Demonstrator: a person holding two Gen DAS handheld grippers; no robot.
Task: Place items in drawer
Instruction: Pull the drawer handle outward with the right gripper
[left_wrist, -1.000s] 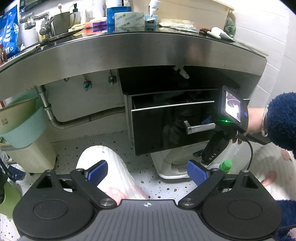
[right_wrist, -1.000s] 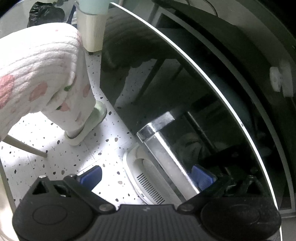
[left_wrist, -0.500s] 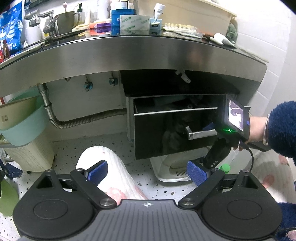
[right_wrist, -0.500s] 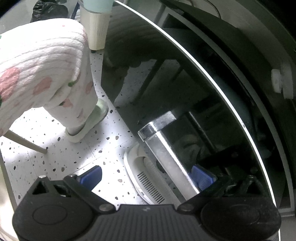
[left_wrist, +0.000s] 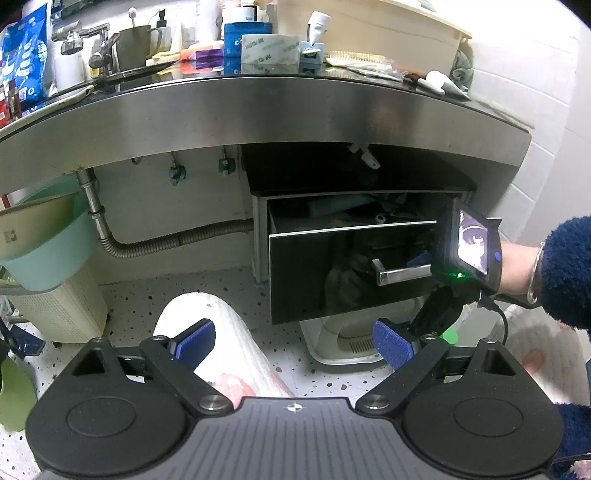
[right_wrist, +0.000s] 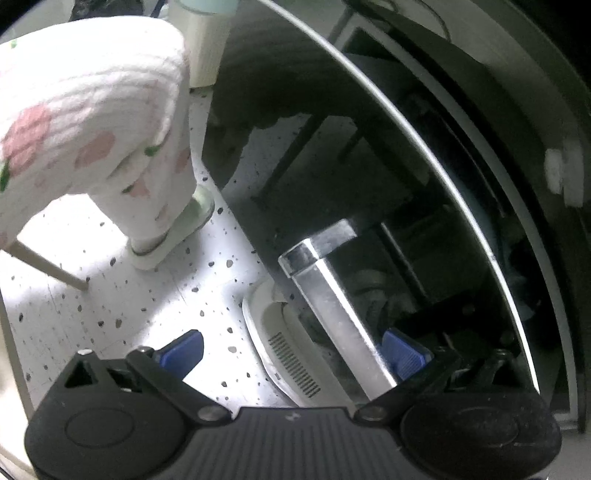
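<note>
- Left wrist view: the left hand-held gripper (left_wrist: 293, 341) hangs back, fingers apart and empty, leaving room at the part-open drawer (left_wrist: 351, 273) under the bench (left_wrist: 258, 110).
- Right wrist view: the right hand-held gripper (right_wrist: 291, 354), fingers apart, hooks one finger behind the drawer's handle (right_wrist: 332, 306), apparently to pull.
</note>
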